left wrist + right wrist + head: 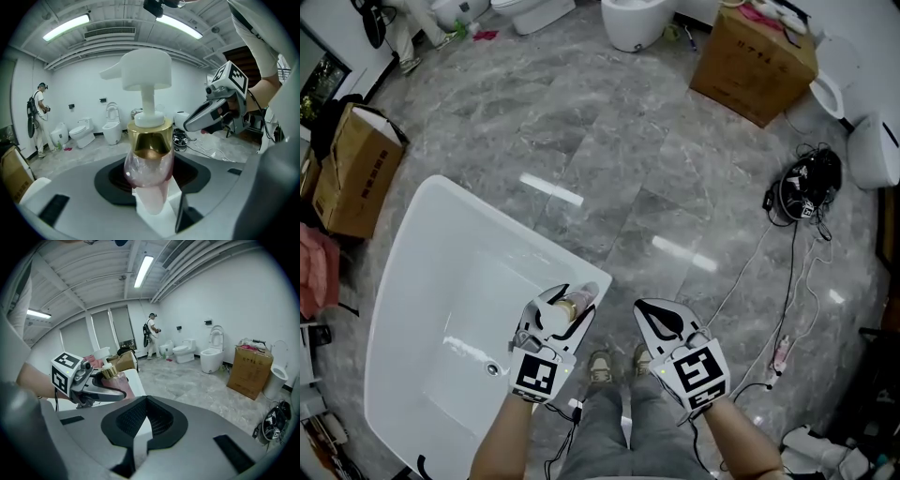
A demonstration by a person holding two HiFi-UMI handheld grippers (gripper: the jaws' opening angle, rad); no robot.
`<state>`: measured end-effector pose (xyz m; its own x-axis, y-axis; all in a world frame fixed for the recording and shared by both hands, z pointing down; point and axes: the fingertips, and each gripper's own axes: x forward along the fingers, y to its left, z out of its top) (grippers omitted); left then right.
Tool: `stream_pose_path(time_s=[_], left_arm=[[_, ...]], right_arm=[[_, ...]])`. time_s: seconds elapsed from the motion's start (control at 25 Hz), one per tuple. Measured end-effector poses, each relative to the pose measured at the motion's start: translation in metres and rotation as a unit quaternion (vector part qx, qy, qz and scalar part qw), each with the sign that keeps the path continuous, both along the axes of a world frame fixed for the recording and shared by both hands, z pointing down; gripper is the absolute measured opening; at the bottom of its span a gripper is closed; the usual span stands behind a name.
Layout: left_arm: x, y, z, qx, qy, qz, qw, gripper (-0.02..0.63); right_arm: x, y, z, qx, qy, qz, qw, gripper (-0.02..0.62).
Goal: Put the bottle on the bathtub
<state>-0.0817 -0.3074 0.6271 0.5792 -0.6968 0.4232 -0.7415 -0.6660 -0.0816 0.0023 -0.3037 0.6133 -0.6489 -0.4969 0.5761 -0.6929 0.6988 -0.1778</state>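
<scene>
Pump bottle [149,154] is gripped in the left tool [572,305], and it's shown over the bathtub [412,234] corner in the head view, not the left gripper view. Right tool [649,311] is pinched closed, empty.

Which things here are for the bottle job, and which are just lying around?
For the job:
bottle
left gripper, holding it
bathtub

Just lying about:
box
toilets
cables on the floor
right gripper, empty
</scene>
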Motion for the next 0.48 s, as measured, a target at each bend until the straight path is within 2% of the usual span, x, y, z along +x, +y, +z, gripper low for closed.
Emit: stream_pose_path(time_s=[0.08,0.24,0.48], left_arm=[[-0.001,0.000,0.017,-0.001,-0.012,0.008,0.9999,0.236],[-0.001,-0.006,0.040,-0.017,-0.009,0.005,0.9998,0.236],[0.004,-0.006,0.084,-0.040,-0.028,0.003,0.9988,0.236]], right_arm=[[0.001,-0.002,0.008,-0.006,0.003,0.000,1.000,0.028],[0.001,-0.009,0.022,-0.027,-0.006,0.005,1.000,0.028],[-0.003,-0.011,0.038,-0.035,-0.013,0.005,0.999,0.028]])
